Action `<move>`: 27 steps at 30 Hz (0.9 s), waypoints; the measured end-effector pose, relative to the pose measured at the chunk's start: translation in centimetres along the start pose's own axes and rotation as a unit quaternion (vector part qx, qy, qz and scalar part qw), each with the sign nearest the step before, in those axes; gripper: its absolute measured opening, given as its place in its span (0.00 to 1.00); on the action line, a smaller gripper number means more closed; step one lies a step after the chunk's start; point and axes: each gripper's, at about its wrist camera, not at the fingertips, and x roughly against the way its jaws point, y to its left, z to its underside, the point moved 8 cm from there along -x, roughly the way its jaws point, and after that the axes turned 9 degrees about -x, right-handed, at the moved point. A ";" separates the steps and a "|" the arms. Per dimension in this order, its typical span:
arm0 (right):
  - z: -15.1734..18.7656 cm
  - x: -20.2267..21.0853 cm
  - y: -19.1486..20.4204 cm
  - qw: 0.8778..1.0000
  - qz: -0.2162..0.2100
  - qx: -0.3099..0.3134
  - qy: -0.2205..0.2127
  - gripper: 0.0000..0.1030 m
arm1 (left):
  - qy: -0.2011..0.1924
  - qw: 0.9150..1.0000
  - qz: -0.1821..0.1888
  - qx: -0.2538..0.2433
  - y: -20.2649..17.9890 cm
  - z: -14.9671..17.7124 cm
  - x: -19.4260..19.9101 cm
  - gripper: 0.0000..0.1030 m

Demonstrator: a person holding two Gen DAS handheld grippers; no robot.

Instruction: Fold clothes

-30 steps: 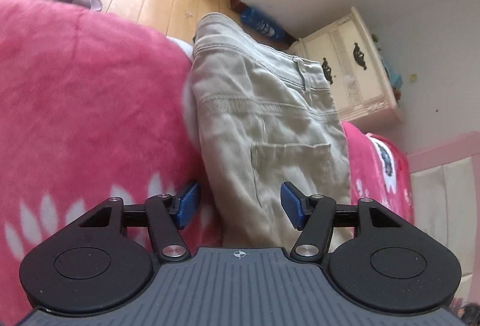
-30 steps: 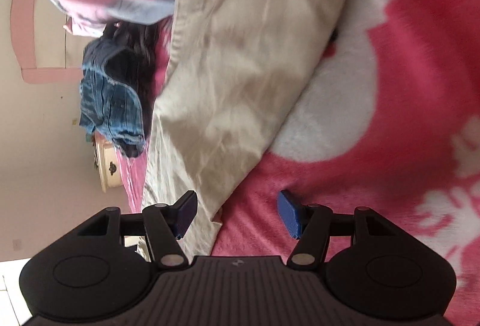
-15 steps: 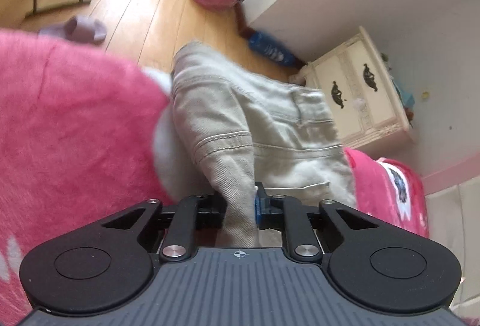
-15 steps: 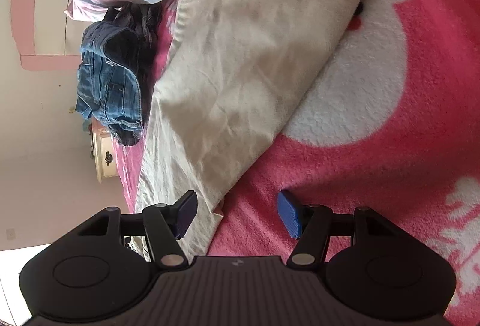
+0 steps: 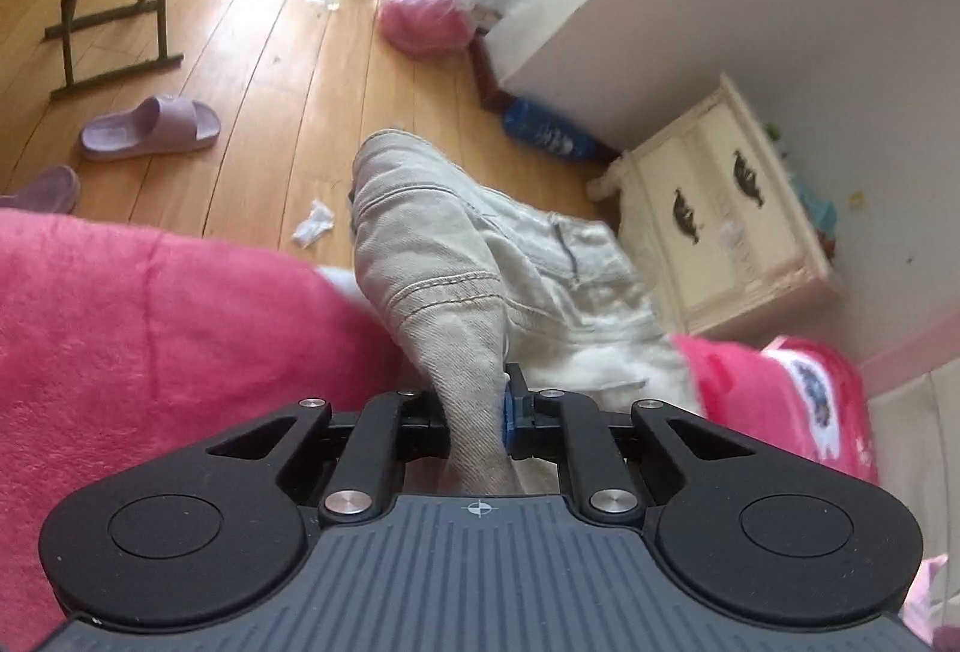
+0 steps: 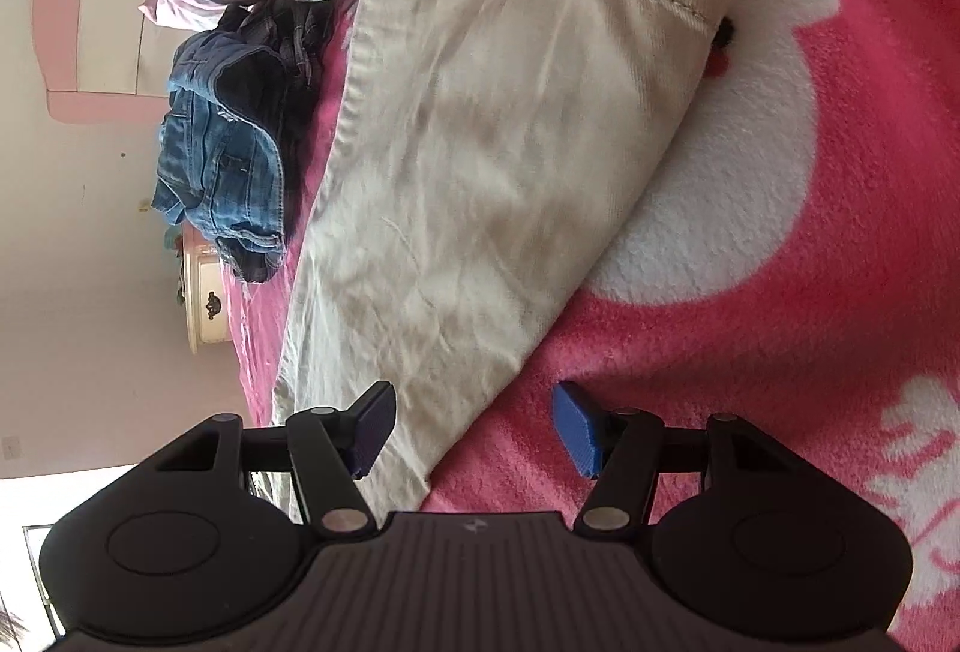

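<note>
Left gripper [image 5: 477, 427] fingers pinch a raised fold of the beige trousers [image 5: 444, 286]. Right gripper [image 6: 474, 430] fingers wide, over the trouser leg [image 6: 480, 172] at 12 o'clock on the pink blanket [image 6: 780, 292].

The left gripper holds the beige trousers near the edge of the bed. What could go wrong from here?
1. The left gripper pinches only a narrow bunch of the trousers, so the cloth may slip out when lifted.
2. The waist end hangs toward the floor; it might slide off the blanket.
3. The right gripper is open over the leg, so that end is loose and may crease.
</note>
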 end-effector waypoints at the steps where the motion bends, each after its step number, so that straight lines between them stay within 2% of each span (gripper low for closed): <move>1: 0.0 0.0 0.0 1.000 0.001 0.000 0.000 0.59 | 0.002 1.000 -0.001 -0.005 0.1 0.2 -0.2 0.15; 4: -0.1 0.7 0.4 1.000 0.012 0.023 -0.002 0.59 | 0.006 1.000 -0.005 -0.023 0.3 0.4 0.0 0.23; 6: -0.2 1.8 0.7 0.999 0.023 0.047 -0.007 0.59 | 0.017 0.999 -0.016 -0.033 0.4 0.3 0.8 0.33; 10: -0.8 5.1 1.9 0.989 0.054 0.129 -0.039 0.59 | 0.008 0.997 -0.049 -0.064 0.3 -0.6 3.7 0.36; 12: -1.4 7.0 2.9 0.976 0.079 0.189 -0.073 0.59 | -0.018 0.993 -0.068 -0.091 -0.2 -1.0 5.9 0.36; 15: -2.7 9.1 4.4 0.945 0.120 0.273 -0.132 0.59 | -0.055 0.986 -0.084 -0.133 -1.6 -0.9 9.2 0.36; 18: -4.2 9.6 4.9 0.922 0.149 0.312 -0.172 0.59 | -0.051 0.977 -0.060 -0.200 -4.9 2.1 11.5 0.37; 19: -4.7 9.7 5.1 0.915 0.156 0.322 -0.184 0.59 | -0.036 0.973 -0.039 -0.226 -6.3 4.2 12.0 0.37; 21: -5.8 9.0 5.3 0.910 0.156 0.331 -0.194 0.59 | 0.011 0.960 0.018 -0.281 -9.7 10.0 12.9 0.37; 22: -6.5 8.4 5.3 0.911 0.153 0.333 -0.191 0.59 | 0.035 0.950 0.046 -0.307 -11.3 12.9 13.4 0.37; 24: -7.6 7.2 5.4 0.912 0.147 0.335 -0.184 0.55 | 0.083 0.924 0.102 -0.358 -14.4 18.8 14.5 0.38; 26: -8.0 6.4 5.3 0.914 0.137 0.341 -0.174 0.25 | 0.129 0.894 0.159 -0.400 -17.3 24.9 15.7 0.40; 27: -7.4 6.4 5.5 0.903 0.140 0.365 -0.180 0.16 | 0.149 0.879 0.187 -0.411 -18.6 28.2 16.3 0.42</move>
